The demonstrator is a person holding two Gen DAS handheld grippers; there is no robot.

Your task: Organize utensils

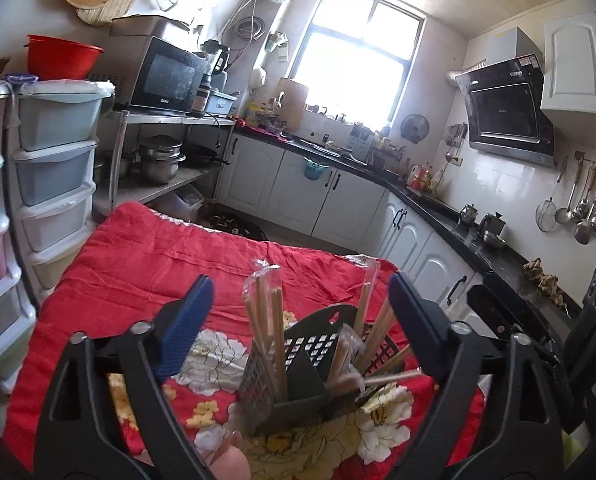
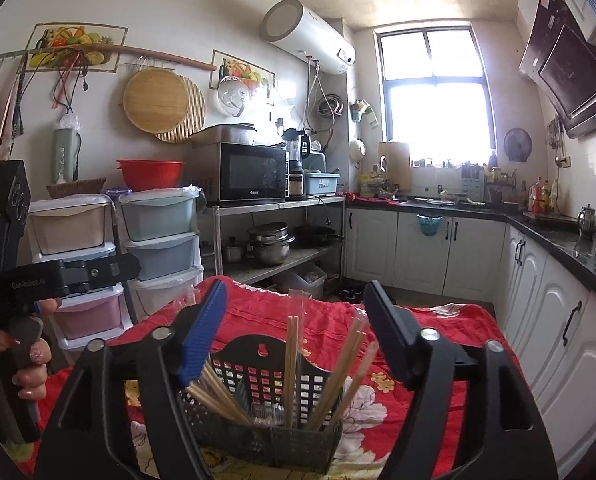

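The black perforated plastic utensil holder (image 2: 272,394) stands on the bench, which is covered with a red flowered cloth (image 1: 146,264), near the front edge closest to the person. Inside it stand several pairs of light wooden chopsticks in clear plastic sleeves (image 2: 292,354), some upright and some leaning to the sides.

The left gripper (image 1: 298,328) has its jaws spread wide on both sides of the holder and pinches nothing. The right gripper (image 2: 294,332) is also spread, with the holder and chopsticks seen between its blue pads, and no pad presses on anything. At the left edge of the right wrist view, a hand (image 2: 22,364) grasps the handle of the other tool.

It seems that the chopsticks are already placed in the holder, so the step in hand is probably to let go and leave it tidy. To do this well, both grippers should stay spread and draw straight back, away from the sticks, because the leaning ones and their loose sleeves can catch on a pad and be pulled out. The light holder may also tip if it is pushed from one side.
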